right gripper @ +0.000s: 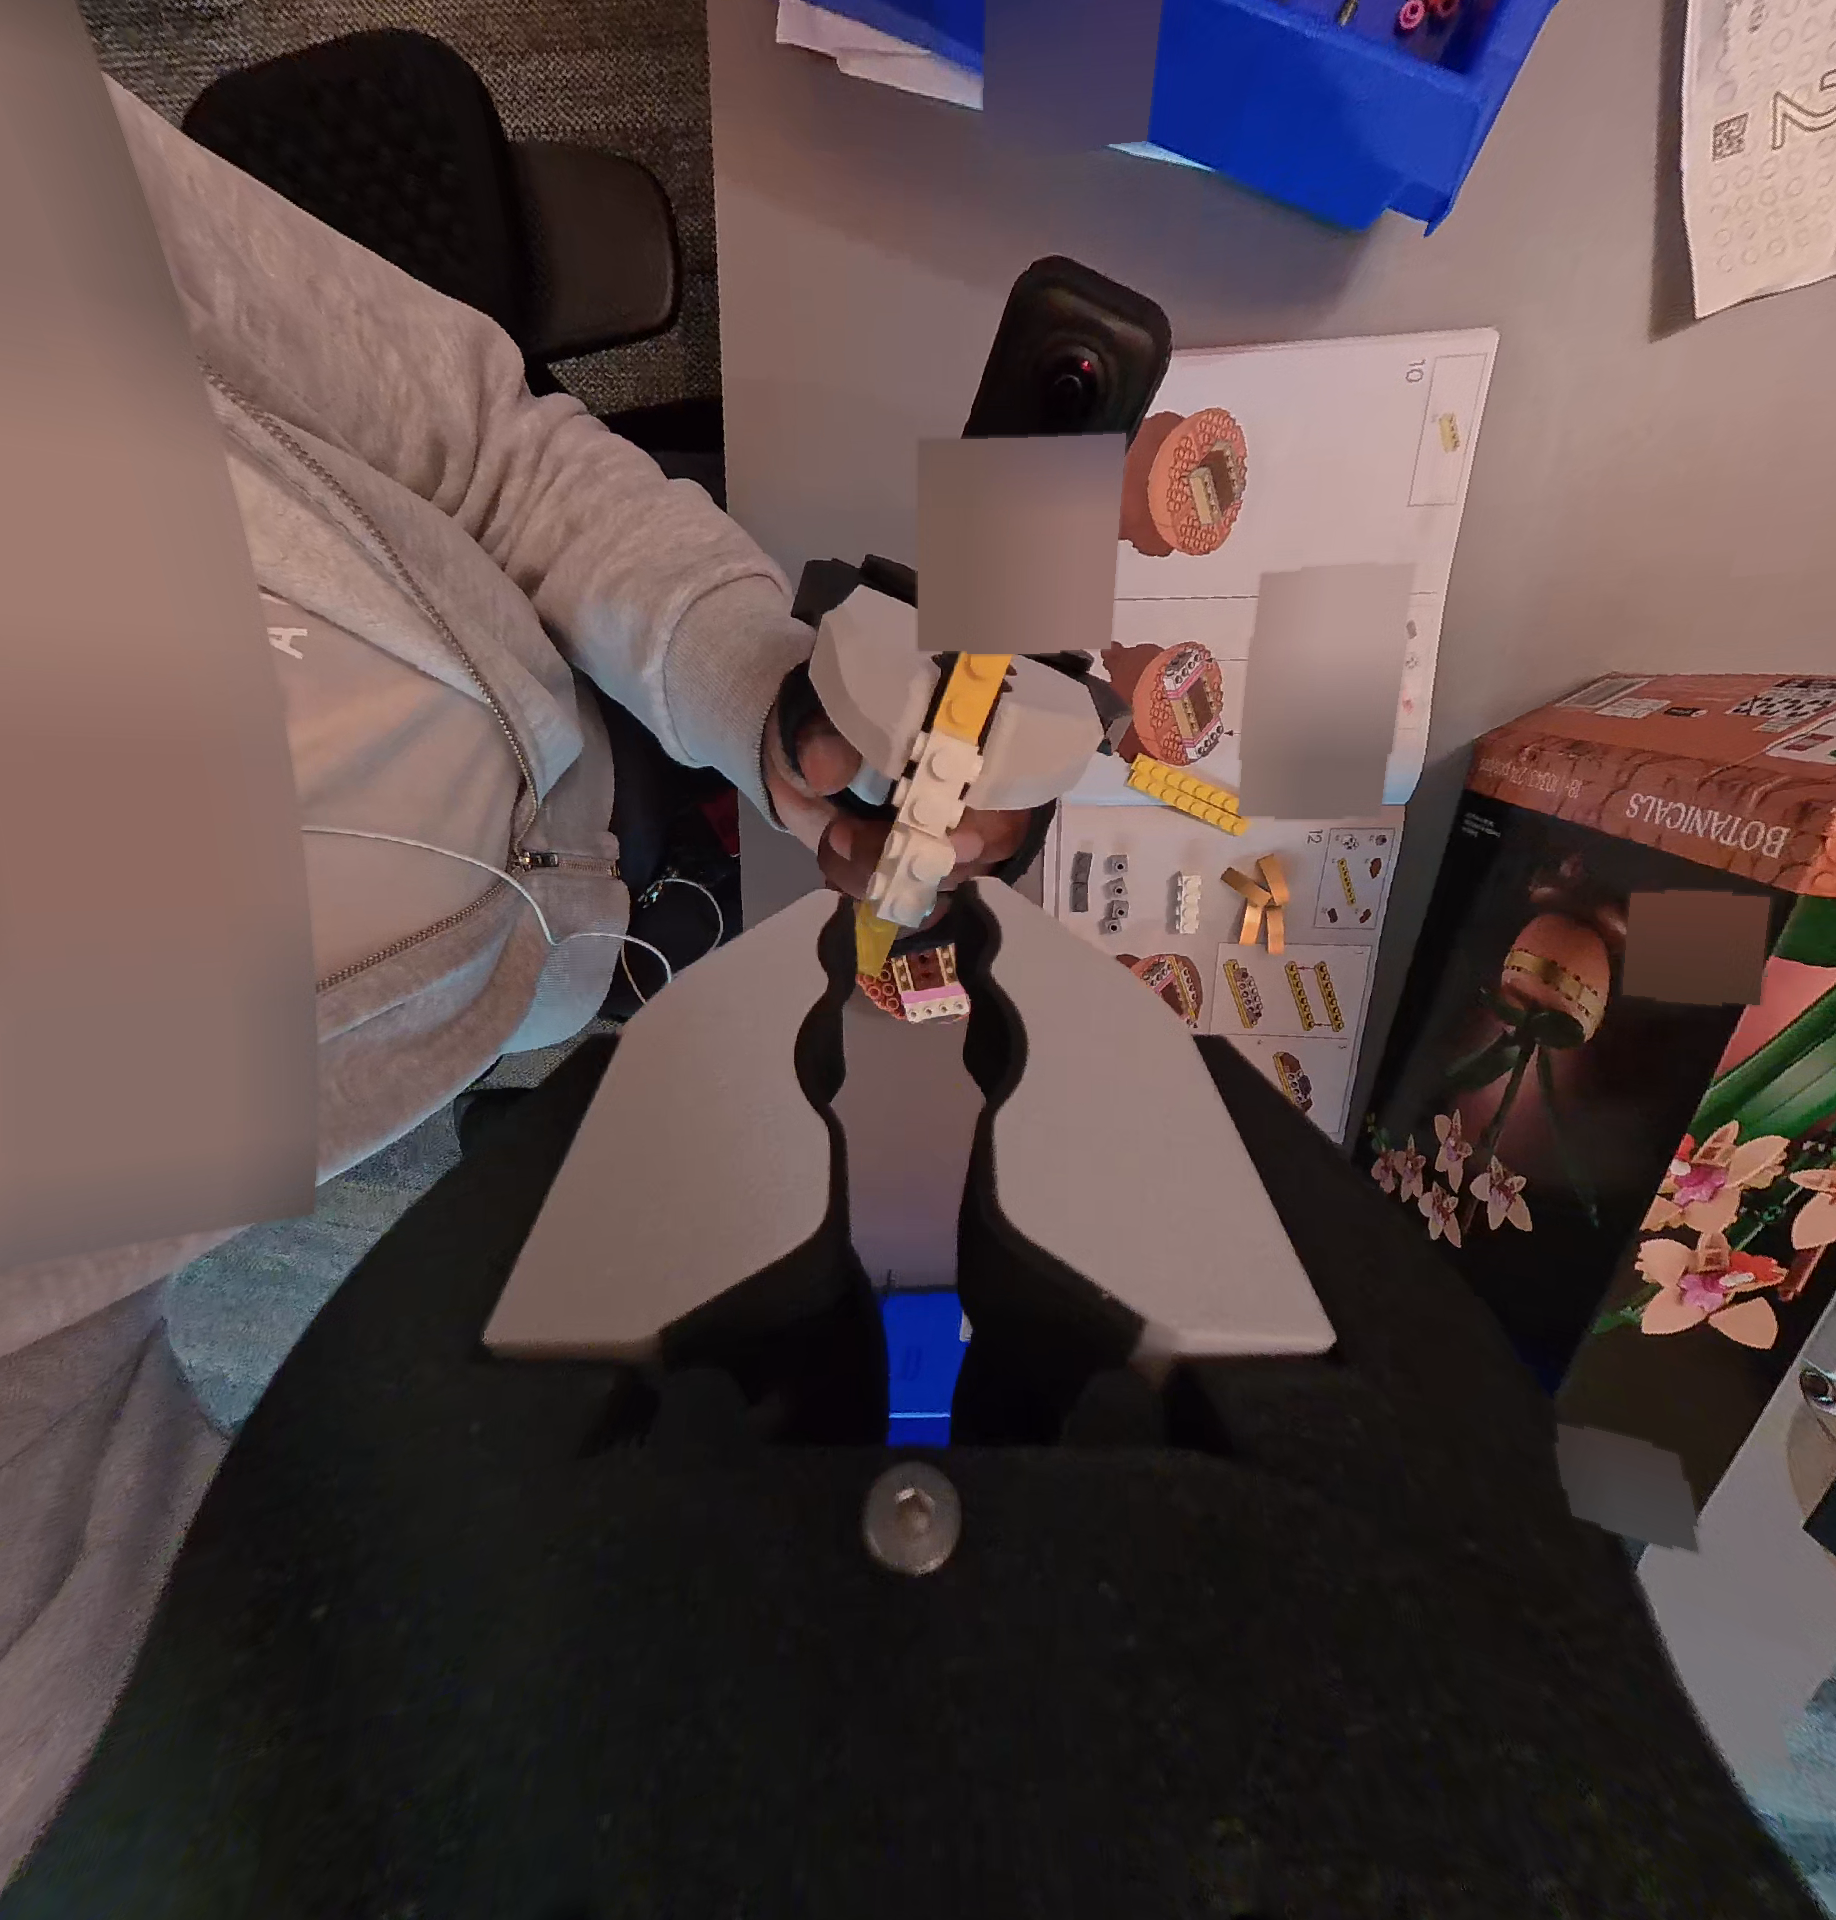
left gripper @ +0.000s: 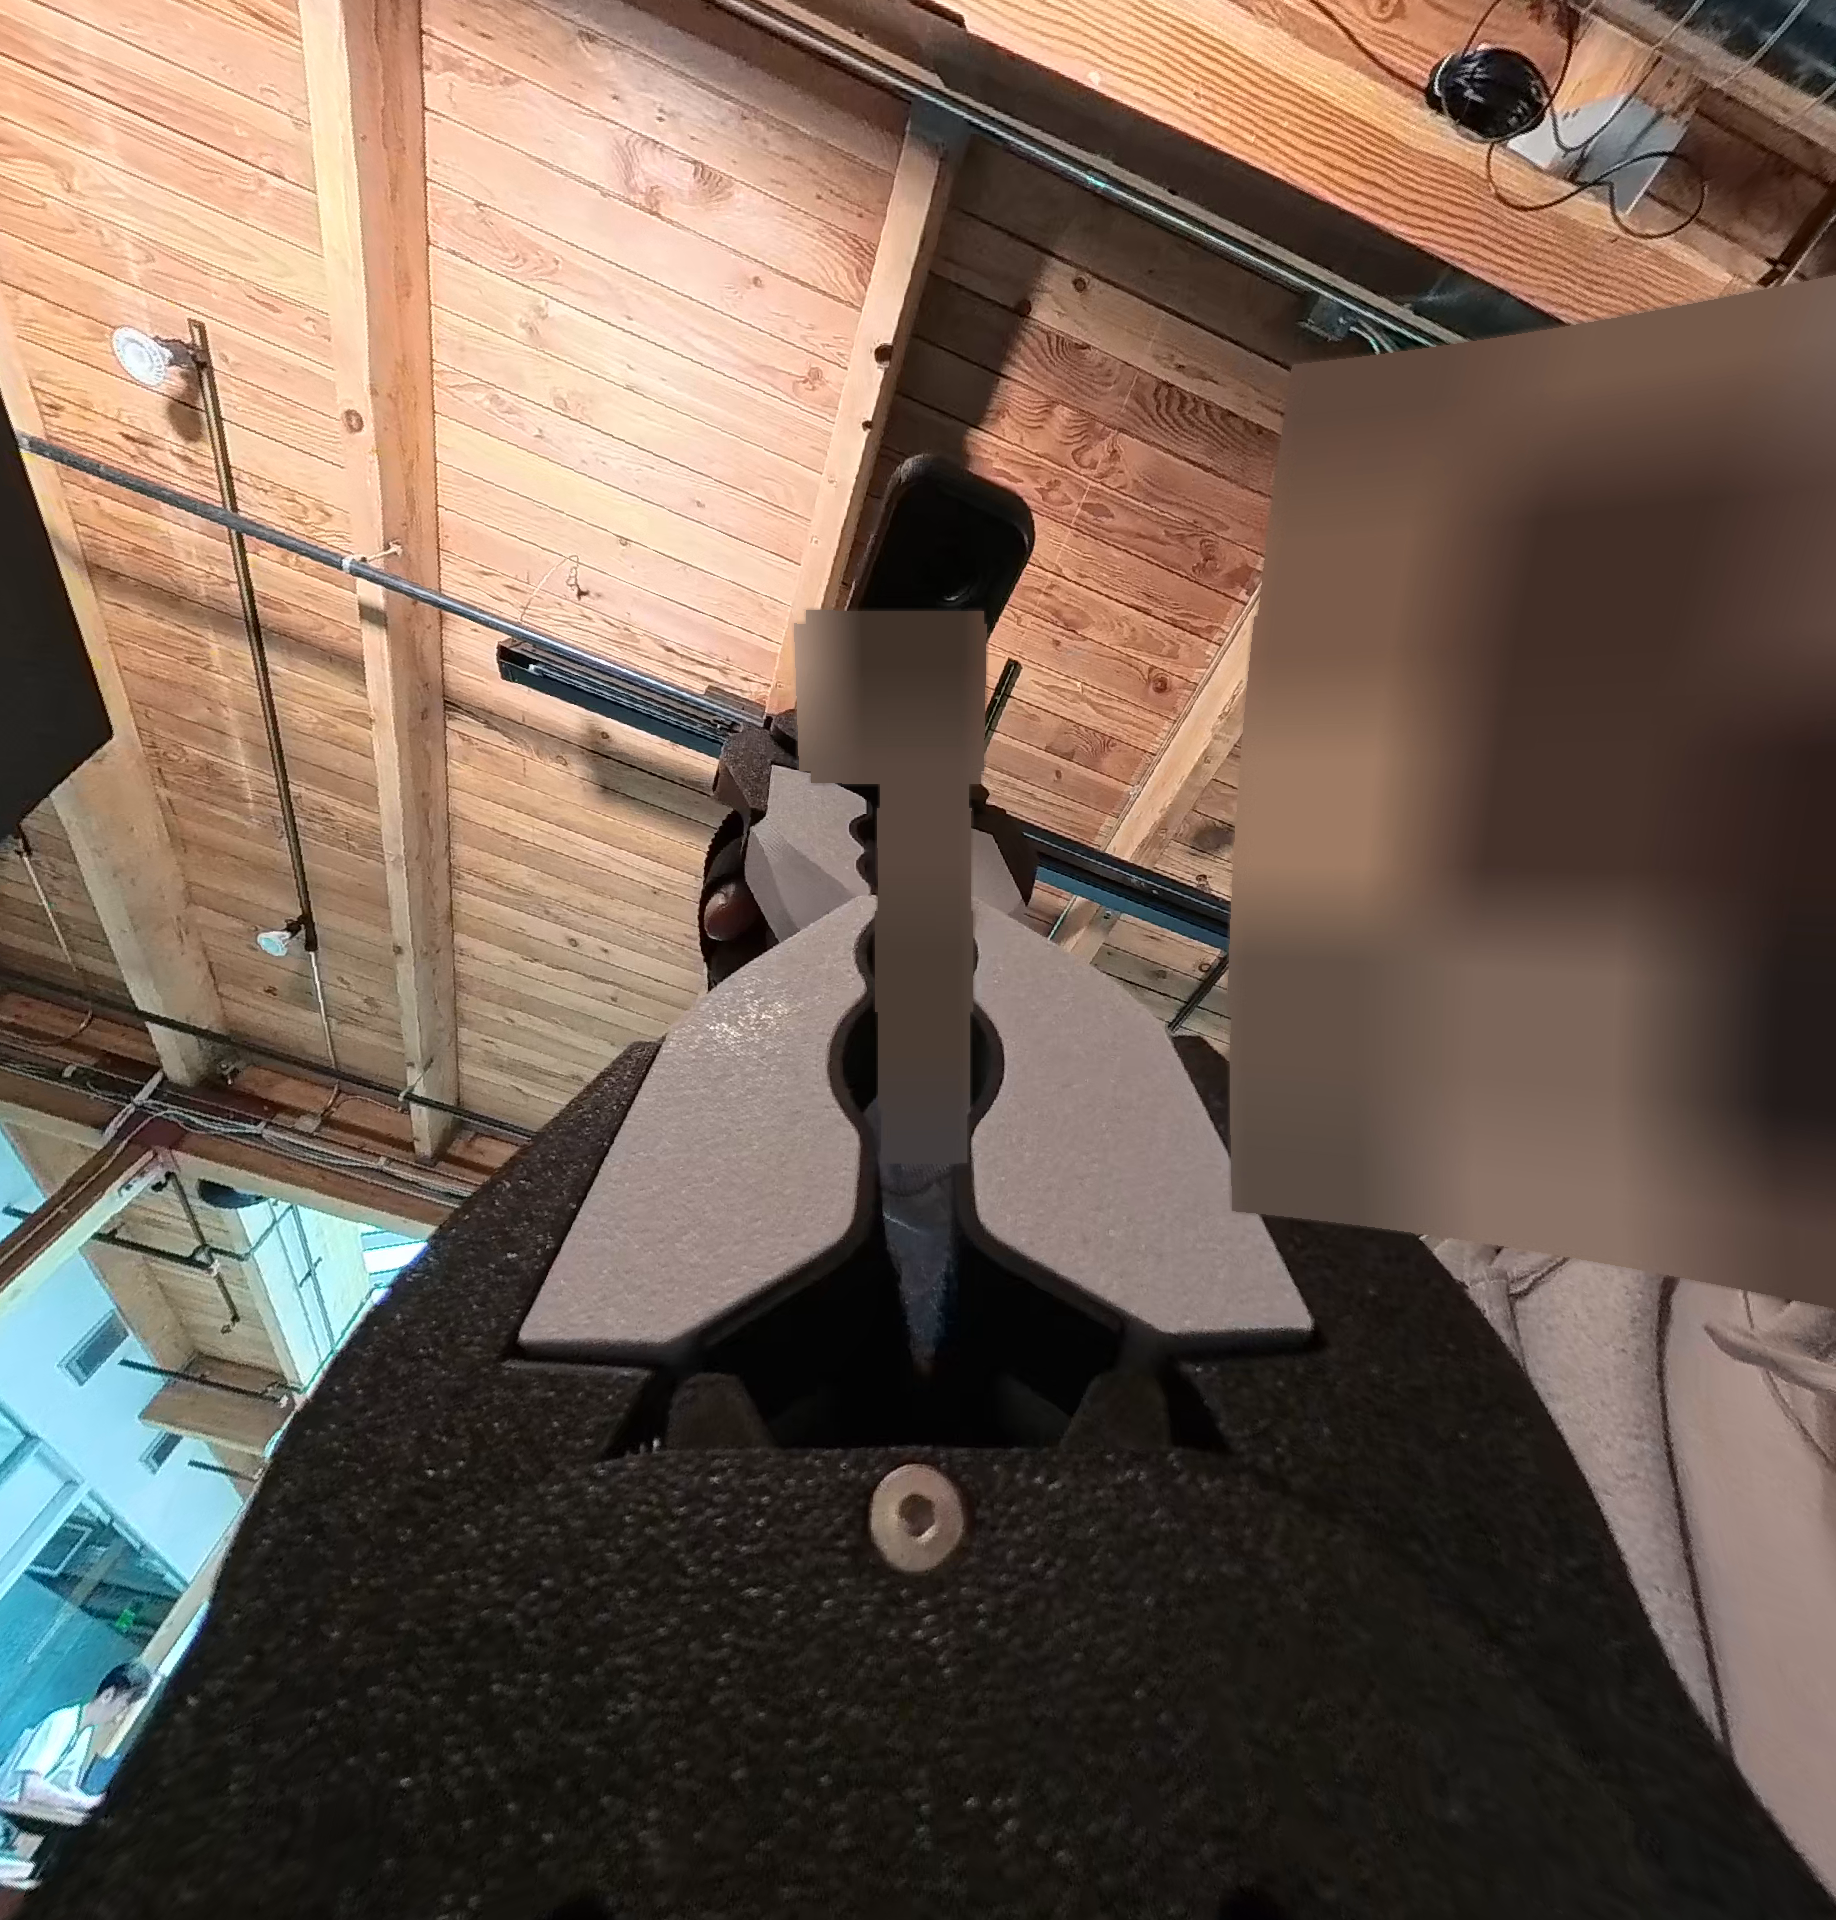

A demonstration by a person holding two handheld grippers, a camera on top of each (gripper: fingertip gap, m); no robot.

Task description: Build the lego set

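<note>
Right hand-held gripper [right gripper: 909,925] parted, empty | left hand-held gripper [right gripper: 945,748] clamps yellow-white brick strip [right gripper: 935,800]

An open-plan office or studio workspace is showing here: a timber-plank ceiling [left gripper: 602,343] with exposed conduit and spotlights is running overhead, a seated person [left gripper: 57,1756] is working near large windows [left gripper: 62,1507], and a black office chair [right gripper: 415,197] is standing beside a grey surface [right gripper: 862,343] holding blue parts bins [right gripper: 1309,114].

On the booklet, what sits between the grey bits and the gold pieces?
A small white brick, between the grey bits and gold pieces on the booklet; right wrist view only.
</note>
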